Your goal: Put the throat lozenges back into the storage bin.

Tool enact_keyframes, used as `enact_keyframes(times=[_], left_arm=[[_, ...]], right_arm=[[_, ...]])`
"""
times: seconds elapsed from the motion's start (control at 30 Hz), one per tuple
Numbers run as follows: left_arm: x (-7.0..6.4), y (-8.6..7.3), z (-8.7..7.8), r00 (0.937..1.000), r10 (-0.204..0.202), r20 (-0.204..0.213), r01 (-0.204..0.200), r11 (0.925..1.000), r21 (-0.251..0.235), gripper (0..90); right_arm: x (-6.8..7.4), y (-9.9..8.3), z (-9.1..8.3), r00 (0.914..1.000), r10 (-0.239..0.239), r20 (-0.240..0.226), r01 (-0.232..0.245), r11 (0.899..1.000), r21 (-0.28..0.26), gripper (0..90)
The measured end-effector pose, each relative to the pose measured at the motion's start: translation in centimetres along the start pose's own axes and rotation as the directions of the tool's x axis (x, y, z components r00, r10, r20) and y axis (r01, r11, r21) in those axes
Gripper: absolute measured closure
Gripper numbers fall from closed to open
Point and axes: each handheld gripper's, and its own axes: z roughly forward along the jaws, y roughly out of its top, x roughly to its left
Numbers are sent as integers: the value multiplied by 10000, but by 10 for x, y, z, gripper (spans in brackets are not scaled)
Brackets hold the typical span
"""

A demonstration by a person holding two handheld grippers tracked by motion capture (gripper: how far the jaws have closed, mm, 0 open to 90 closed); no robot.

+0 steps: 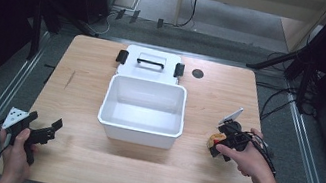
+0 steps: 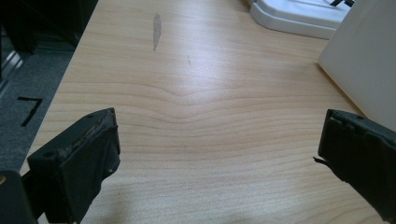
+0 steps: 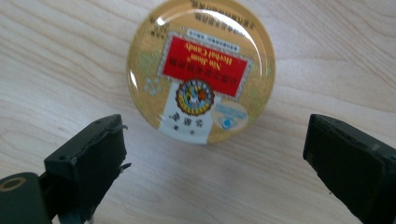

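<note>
Right gripper (image 3: 212,154) jaws apart over round, glossy, seemingly metal candy tin (image 3: 201,70) on pale woodgrain table (image 3: 56,56)

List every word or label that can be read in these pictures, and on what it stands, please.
"Nin Jiom Herbal Candy": on the red panel of the round gold tin, seen upside down between the open right gripper.
Small print on the tin's rim and white panel: too blurred to read.
White plastic box: no text.

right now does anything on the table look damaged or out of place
Nothing is spilled or broken. One small oddity: a grey scuff mark on the wooden table, left of the white box. The candy tin lies flat and intact.
</note>
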Motion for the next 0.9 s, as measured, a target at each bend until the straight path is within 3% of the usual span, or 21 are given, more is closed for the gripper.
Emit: enact_keyframes(times=[0.43,0.53,0.9], left_arm=[[0,0,0,10000,4,17,-4,10000,3,0],[0,0,0,10000,6,-2,-6,10000,0,0],[0,0,0,10000,-7,22,7,10000,-5,0]], right_arm=[[4,18,9,9993,381,-45,-381,9992,138,57],[3,23,10,9976,690,20,-690,9976,111,58],[6,27,23,9960,889,128,-892,9958,211,59]])
